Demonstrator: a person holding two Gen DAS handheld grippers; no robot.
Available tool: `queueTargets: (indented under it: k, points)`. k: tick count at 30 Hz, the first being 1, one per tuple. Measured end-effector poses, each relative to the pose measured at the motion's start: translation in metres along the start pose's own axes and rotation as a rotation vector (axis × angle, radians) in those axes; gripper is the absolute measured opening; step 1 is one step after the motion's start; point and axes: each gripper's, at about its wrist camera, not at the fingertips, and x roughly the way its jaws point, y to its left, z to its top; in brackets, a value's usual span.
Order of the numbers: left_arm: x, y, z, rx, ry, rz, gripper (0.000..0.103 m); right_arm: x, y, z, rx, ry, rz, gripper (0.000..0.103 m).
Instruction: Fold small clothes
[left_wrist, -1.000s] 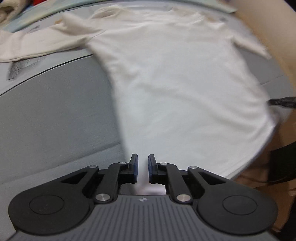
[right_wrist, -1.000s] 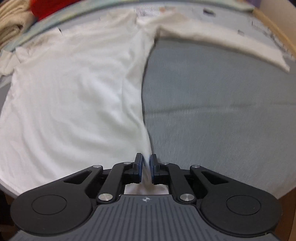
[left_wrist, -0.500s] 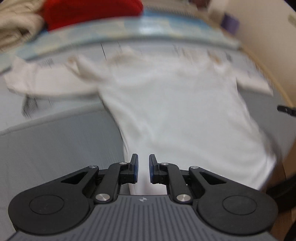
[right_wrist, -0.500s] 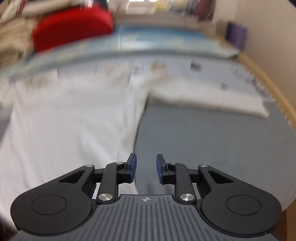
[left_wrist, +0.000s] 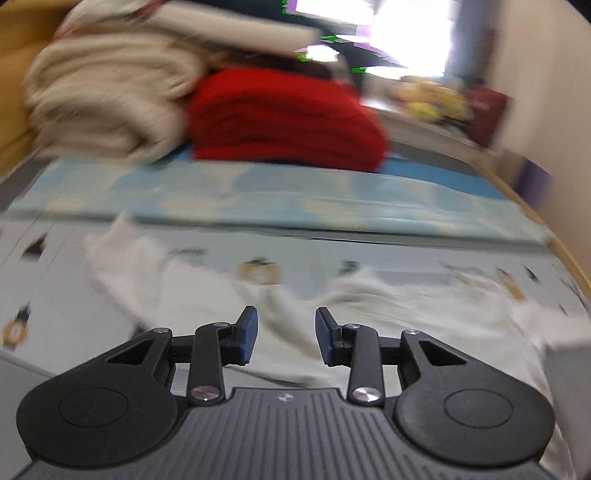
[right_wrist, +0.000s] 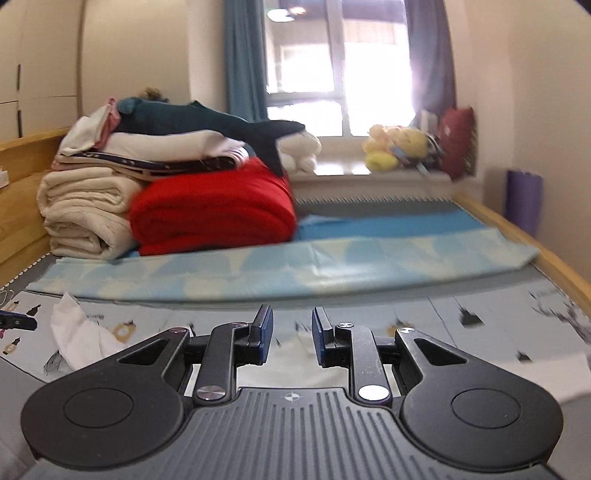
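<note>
A white long-sleeved shirt (left_wrist: 388, 317) lies spread on the bed, its collar end and sleeves in front of my left gripper (left_wrist: 286, 338), which is open and empty just above the cloth. In the right wrist view only parts of the shirt show: a sleeve end (right_wrist: 79, 332) at the left and white cloth below the fingers. My right gripper (right_wrist: 291, 338) is open and empty, raised and level over the bed. The left wrist view is blurred.
A red folded blanket (right_wrist: 214, 210) and cream folded blankets (right_wrist: 85, 218) with stacked clothes stand at the bed's far left. A light blue mat (right_wrist: 295, 266) lies across the bed. A wooden bed rail (right_wrist: 535, 254) runs along the right. Plush toys (right_wrist: 399, 147) sit on the windowsill.
Both grippers have let go of the shirt's lower edge and opened. Both have tilted up and moved toward the shirt's collar end, so the far bed and window now show.
</note>
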Motion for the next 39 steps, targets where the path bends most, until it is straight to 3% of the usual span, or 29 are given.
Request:
queueTargets:
  k: [3,6,8,10,16,21,24,28,36,38,39]
  points:
    - [0.030,0.047,0.004,-0.149,0.054,0.032,0.037,0.019,0.001,-0.006,0.080,0.020,0.016,0.024]
    - [0.049,0.090,0.011,-0.227,0.035,0.053,0.037,0.029,0.008,-0.008,0.138,0.067,0.029,0.024]
    - [0.061,0.118,0.011,-0.283,0.021,0.060,0.026,0.035,0.021,-0.008,0.075,0.077,0.029,0.025]
    - [0.073,0.144,0.011,-0.356,0.011,0.062,0.023,0.042,0.033,-0.012,0.020,0.077,0.024,0.026]
    - [0.097,0.216,0.008,-0.545,-0.052,0.075,0.023,0.063,0.035,-0.011,0.041,0.128,0.089,0.027]
    - [0.122,0.264,0.004,-0.681,-0.079,0.117,0.023,0.077,0.033,-0.013,0.039,0.157,0.091,0.027]
    - [0.137,0.288,-0.004,-0.762,-0.070,0.102,0.023,0.084,0.035,-0.018,0.025,0.177,0.086,0.027]
    - [0.154,0.303,-0.020,-0.820,-0.072,0.005,0.028,0.089,0.040,-0.025,-0.011,0.208,0.085,0.027]
    - [0.168,0.296,-0.017,-0.839,-0.073,-0.066,0.026,0.099,0.053,-0.029,-0.064,0.216,0.082,0.028]
    - [0.172,0.290,-0.013,-0.808,-0.044,-0.057,0.003,0.101,0.055,-0.028,-0.058,0.217,0.082,0.028]
    - [0.172,0.288,-0.013,-0.797,-0.033,-0.049,0.003,0.101,0.056,-0.029,-0.057,0.218,0.082,0.028]
